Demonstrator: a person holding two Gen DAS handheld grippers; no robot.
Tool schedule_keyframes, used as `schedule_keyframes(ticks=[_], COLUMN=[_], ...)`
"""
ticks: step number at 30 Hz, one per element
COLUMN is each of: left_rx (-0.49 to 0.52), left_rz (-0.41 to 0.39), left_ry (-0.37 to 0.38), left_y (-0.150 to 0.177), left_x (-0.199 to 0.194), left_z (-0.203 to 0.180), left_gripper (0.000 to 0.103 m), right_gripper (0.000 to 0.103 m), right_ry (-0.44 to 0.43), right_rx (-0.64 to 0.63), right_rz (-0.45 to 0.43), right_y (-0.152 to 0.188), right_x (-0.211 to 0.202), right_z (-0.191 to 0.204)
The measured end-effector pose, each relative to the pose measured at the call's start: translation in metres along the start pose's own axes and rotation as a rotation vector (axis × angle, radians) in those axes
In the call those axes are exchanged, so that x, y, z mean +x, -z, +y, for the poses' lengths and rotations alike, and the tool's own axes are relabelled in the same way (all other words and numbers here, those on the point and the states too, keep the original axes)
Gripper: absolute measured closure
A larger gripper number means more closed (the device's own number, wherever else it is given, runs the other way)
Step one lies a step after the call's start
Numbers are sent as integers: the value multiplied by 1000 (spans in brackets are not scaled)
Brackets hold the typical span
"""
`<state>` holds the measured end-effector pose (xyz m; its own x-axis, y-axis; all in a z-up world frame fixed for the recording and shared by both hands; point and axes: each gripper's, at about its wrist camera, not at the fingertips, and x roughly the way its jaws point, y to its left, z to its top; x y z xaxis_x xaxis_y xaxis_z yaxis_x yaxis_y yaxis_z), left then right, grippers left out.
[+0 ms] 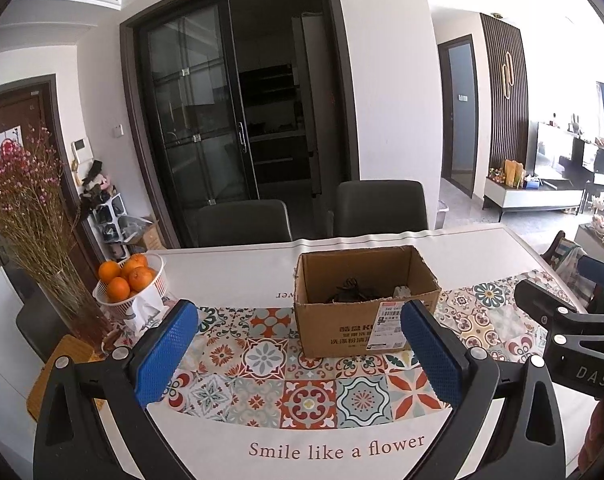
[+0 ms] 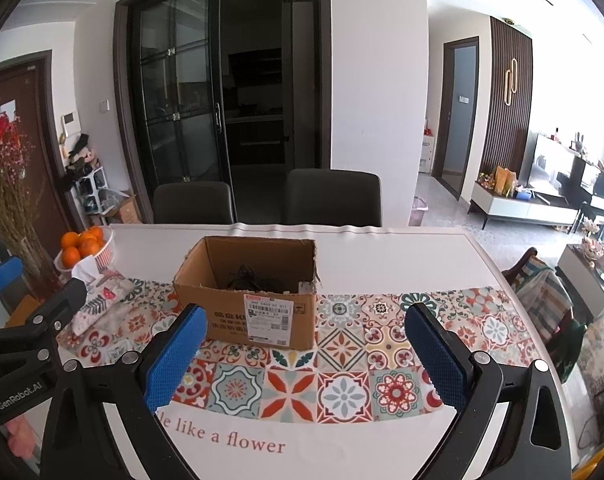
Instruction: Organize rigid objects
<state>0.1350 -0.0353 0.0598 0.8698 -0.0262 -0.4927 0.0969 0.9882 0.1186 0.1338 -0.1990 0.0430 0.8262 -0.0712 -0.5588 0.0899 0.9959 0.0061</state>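
Both the left gripper [image 1: 299, 354] and right gripper [image 2: 302, 354] hover apart and empty before the cardboard box [image 2: 247, 292], dark cords [image 2: 247, 276] already inside, on the patterned surface [image 2: 342, 384]—either sorting's start or finish.

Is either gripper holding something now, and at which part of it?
Nothing is held. The left gripper and the right gripper are both open and empty above the table, short of the cardboard box.

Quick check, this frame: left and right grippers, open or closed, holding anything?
Left gripper: open, empty, above the table runner.
Right gripper: open, empty, facing the cardboard box.
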Motion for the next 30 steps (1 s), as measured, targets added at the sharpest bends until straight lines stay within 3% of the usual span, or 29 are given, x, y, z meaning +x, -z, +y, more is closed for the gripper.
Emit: schedule_keyframes(ticks=[30], left_rx=[5], left_rz=[-5], left_ry=[-2], left_y=[0], left_x=[-3], left_z=[1], left_gripper=[0], right_gripper=[3], right_ry=[6], right_rx=[1], right_rz=[-3], right_y=[1], right_x=[-4], right_z=[-5])
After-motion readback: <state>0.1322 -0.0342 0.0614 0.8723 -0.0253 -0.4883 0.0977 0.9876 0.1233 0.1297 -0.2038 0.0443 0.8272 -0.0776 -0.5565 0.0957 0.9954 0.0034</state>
